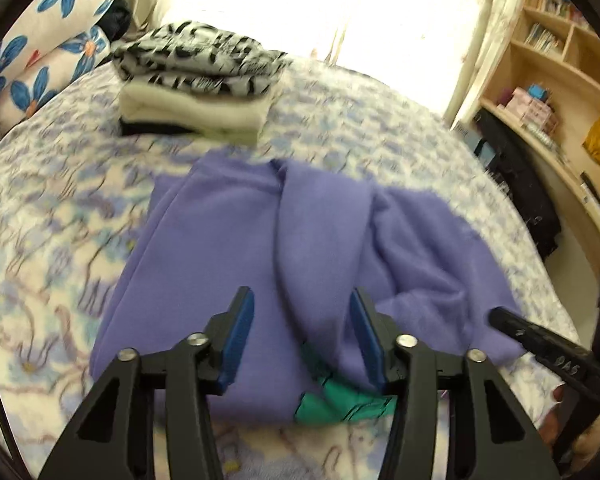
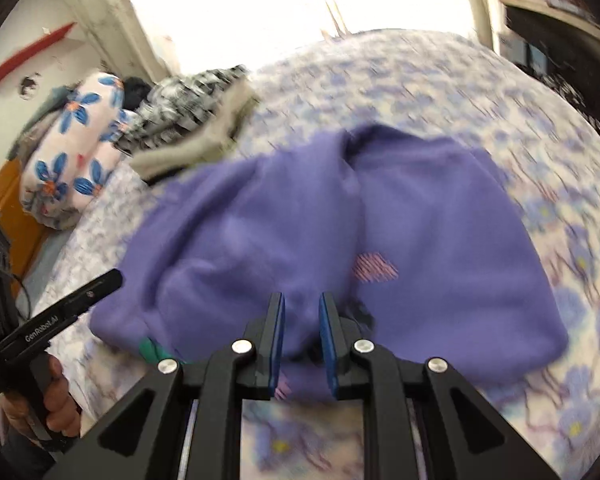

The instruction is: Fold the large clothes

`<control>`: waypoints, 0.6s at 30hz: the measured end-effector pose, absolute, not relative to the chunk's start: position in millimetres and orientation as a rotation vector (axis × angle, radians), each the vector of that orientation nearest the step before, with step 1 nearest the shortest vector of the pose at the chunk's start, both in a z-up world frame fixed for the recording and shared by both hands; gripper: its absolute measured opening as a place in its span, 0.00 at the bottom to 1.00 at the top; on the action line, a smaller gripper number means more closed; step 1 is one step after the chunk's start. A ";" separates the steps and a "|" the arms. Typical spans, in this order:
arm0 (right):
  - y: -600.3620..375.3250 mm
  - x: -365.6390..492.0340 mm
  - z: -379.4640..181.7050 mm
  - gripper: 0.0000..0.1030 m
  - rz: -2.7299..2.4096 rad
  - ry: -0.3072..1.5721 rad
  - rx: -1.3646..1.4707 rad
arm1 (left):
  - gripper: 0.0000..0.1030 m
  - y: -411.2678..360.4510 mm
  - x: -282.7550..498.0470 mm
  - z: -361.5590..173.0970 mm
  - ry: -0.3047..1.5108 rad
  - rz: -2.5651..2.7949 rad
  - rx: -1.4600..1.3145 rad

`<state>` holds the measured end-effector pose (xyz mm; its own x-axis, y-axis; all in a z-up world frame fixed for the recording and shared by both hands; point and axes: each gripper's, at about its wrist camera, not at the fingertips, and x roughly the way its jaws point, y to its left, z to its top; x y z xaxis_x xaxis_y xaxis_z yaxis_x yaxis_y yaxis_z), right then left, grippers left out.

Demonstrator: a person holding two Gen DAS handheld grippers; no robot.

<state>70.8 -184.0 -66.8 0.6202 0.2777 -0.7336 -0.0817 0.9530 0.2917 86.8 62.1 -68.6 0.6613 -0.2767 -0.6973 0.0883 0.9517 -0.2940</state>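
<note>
A purple sweatshirt (image 1: pixel 228 248) lies partly folded on the flowered bed, with a green trim (image 1: pixel 340 400) showing at its near edge. My left gripper (image 1: pixel 302 308) is open and hovers just above the near part of the garment with a fold between its fingers. In the right wrist view the same sweatshirt (image 2: pixel 440 220) shows a pink stitched patch (image 2: pixel 374 268). My right gripper (image 2: pixel 302 312) is narrowly open with purple cloth bunched between its blue pads; I cannot tell whether it is pinching the cloth. The left gripper's finger (image 2: pixel 84 296) shows at the left there.
A stack of folded clothes (image 1: pixel 196 80) sits at the far side of the bed (image 1: pixel 40 220), topped by a black-and-white patterned one. Blue-flowered pillows (image 1: pixel 48 40) lie at the far left. A wooden bookshelf (image 1: pixel 560 80) stands to the right of the bed.
</note>
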 end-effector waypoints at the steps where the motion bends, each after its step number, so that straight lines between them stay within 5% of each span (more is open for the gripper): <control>1: -176.3 78.2 -65.3 0.17 0.232 0.861 0.228 | 0.30 59.6 91.9 -66.8 0.817 -0.223 -0.245; 4: -157.2 97.0 -64.6 0.17 0.283 0.827 0.190 | 0.19 41.0 114.3 -66.4 0.814 -0.292 -0.245; 18: -164.1 126.7 -117.9 0.16 0.180 0.899 0.035 | 0.15 20.6 150.4 -129.2 0.939 -0.238 -0.162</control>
